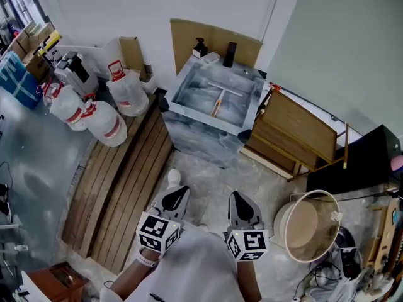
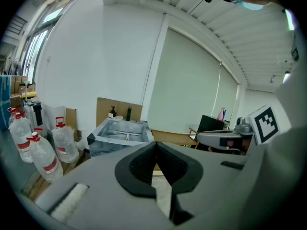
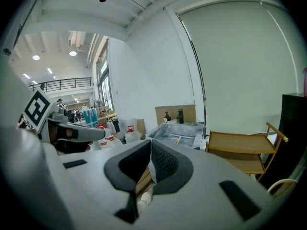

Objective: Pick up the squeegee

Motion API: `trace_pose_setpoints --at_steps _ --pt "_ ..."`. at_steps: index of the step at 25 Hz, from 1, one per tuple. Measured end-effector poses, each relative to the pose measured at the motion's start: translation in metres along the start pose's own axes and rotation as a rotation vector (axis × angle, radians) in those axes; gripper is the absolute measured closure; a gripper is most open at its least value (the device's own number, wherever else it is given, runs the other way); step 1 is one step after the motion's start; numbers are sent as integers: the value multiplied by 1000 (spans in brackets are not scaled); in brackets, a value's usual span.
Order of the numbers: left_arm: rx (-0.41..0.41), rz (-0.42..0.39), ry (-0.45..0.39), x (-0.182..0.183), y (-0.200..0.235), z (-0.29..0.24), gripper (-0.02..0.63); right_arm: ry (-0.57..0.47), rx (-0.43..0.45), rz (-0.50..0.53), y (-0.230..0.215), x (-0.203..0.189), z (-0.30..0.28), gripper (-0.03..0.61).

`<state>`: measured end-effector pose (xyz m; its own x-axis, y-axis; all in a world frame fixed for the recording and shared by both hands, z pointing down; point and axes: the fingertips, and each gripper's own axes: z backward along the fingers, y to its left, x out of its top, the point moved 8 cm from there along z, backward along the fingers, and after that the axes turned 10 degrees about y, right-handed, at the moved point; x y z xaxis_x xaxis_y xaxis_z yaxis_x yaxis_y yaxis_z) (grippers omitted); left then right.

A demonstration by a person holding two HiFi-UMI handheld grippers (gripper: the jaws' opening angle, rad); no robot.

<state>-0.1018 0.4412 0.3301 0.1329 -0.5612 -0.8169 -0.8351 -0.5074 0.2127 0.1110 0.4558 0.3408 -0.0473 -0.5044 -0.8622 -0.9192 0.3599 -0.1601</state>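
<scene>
The squeegee (image 1: 217, 100), with an orange handle and a pale blade bar, lies inside a grey marbled sink (image 1: 189, 128) against the far wall. It shows small in the left gripper view (image 2: 126, 137) and in the right gripper view (image 3: 178, 139). My left gripper (image 1: 178, 191) and right gripper (image 1: 238, 197) are held side by side low in the head view, well short of the sink and pointing toward it. The left gripper (image 2: 154, 145) has its jaws together with nothing between them. The right gripper (image 3: 150, 143) also has its jaws meeting at the tips, empty.
Several large water bottles (image 1: 94, 112) stand left of the sink beside a wooden plank platform (image 1: 119, 187). A wooden cart (image 1: 296, 134) stands right of the sink, and a round white basket (image 1: 312, 225) sits at the near right. A soap bottle (image 1: 200, 47) and a black tap (image 1: 230, 54) stand behind the basin.
</scene>
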Motion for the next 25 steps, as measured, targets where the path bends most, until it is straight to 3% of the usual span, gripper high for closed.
trace_pose_setpoints --at_steps 3,8,16,25 --pt "-18 5 -1 20 35 -25 609 3 14 -38 -1 19 -36 572" --pt "-69 -11 -12 83 101 -66 609 -22 -66 39 2 77 -112 572" --pt "-134 -64 -3 167 213 -126 609 -18 -109 6 8 154 -237 572" --pt "-97 -29 21 201 290 -173 609 -12 -124 -8 -12 203 -316 572"
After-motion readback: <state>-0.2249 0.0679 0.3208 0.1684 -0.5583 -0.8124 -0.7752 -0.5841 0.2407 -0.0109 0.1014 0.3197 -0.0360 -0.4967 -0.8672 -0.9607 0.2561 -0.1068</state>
